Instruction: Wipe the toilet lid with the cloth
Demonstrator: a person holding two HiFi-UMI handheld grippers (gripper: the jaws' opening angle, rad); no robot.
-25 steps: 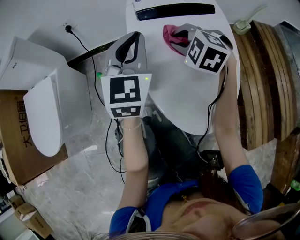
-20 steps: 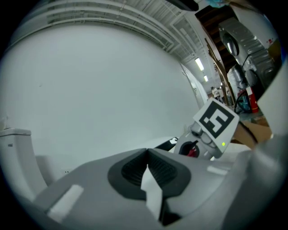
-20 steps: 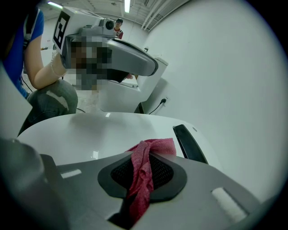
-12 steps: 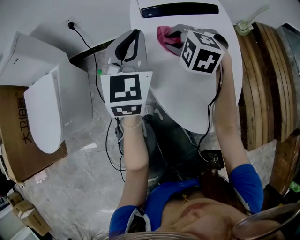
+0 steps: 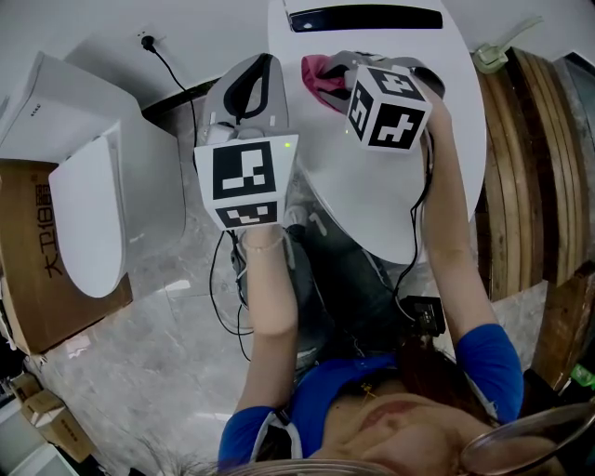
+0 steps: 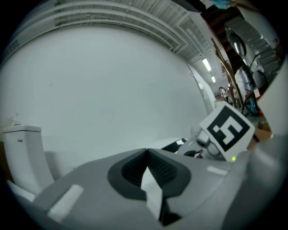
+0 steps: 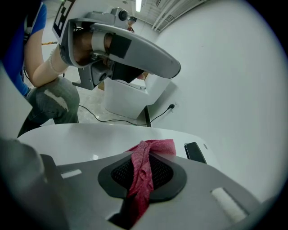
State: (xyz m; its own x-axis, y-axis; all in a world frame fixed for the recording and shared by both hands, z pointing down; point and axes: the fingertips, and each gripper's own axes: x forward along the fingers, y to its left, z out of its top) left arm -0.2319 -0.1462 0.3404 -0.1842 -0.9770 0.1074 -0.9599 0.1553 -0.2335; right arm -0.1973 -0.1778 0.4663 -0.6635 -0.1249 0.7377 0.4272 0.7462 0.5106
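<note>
The white toilet lid fills the top middle of the head view and lies under the jaws in the right gripper view. A red-pink cloth rests on the lid's back left part. My right gripper is shut on the cloth, which runs up between its jaws and folds over at the tips. My left gripper hovers off the lid's left edge. In its own view the left gripper is shut with nothing in it and faces a white wall.
A black panel sits at the lid's back edge. A second white toilet stands on a cardboard box at the left. A black cable runs from a wall socket. Wooden boards lean at the right.
My right gripper has slid the cloth leftward across the back of the lid. The left gripper has stayed nearly in place.
</note>
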